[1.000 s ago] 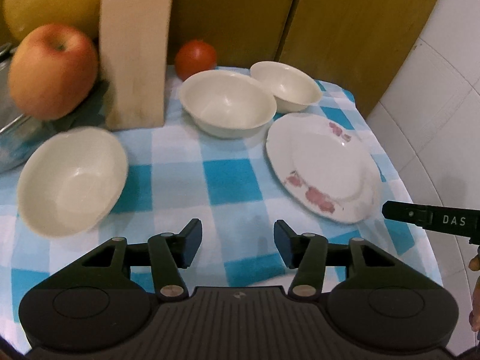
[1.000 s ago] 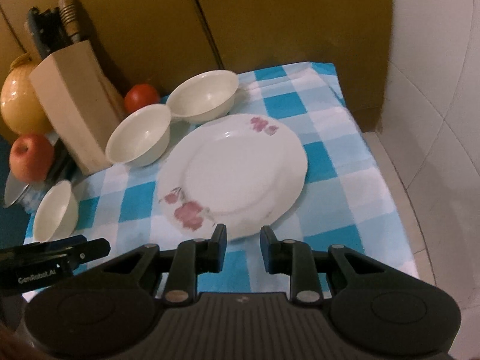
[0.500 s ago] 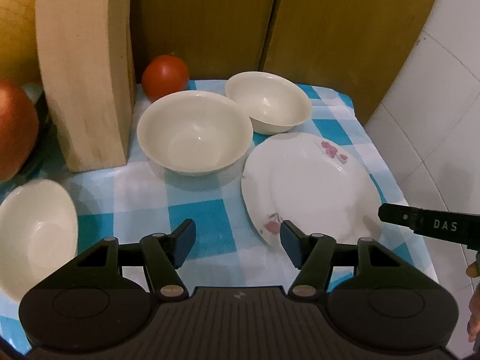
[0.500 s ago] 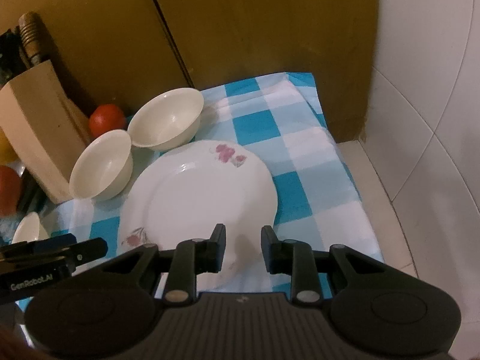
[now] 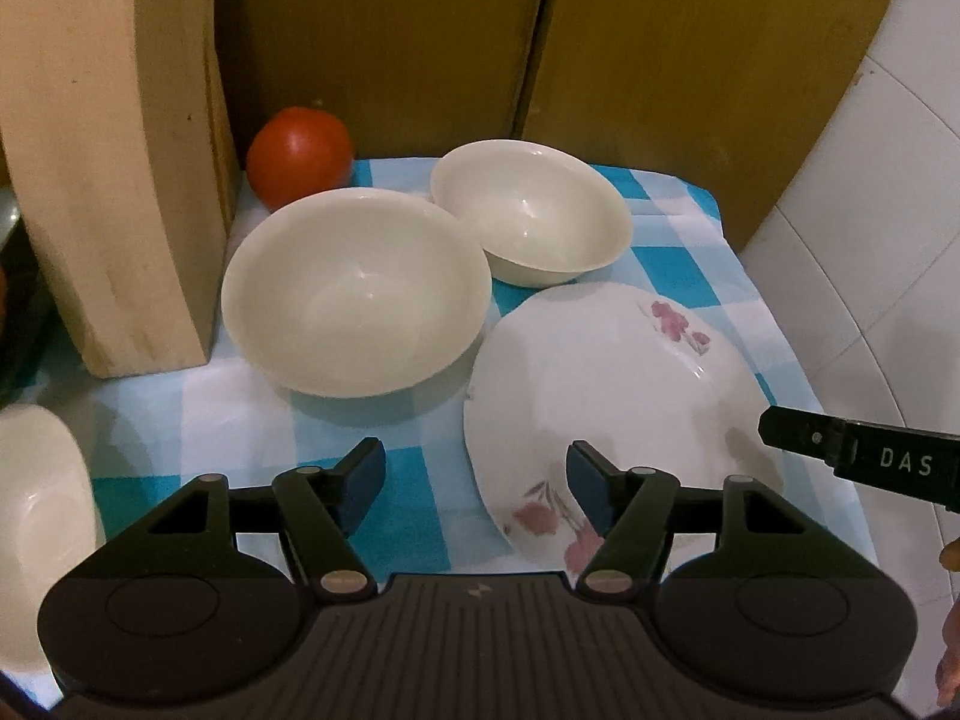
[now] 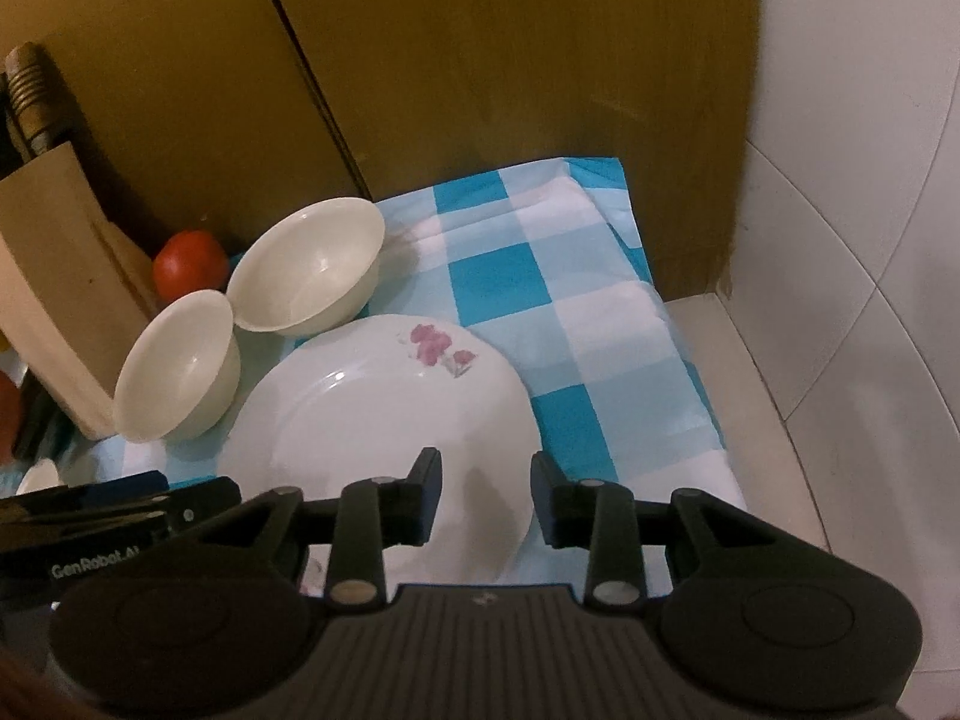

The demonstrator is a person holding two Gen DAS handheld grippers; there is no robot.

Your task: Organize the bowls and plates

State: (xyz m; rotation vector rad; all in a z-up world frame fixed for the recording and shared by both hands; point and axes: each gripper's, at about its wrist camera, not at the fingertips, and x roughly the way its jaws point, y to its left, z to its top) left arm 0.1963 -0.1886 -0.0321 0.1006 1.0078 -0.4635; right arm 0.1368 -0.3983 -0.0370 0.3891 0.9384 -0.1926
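Note:
A white plate with pink flowers lies flat on the blue checked cloth. Two cream bowls stand behind it: a near one and a far one. A third cream bowl sits at the left edge. My left gripper is open and empty, over the plate's near left rim. My right gripper is open and empty, over the plate's near right rim.
A wooden knife block stands left of the bowls, with a tomato behind them. A brown cabinet wall closes the back. White tiles rise on the right past the cloth's edge.
Both grippers have moved forward toward the plate and bowls. The left view swung right, so the apple and the left bowl slid out of frame. The right jaws have opened wider.

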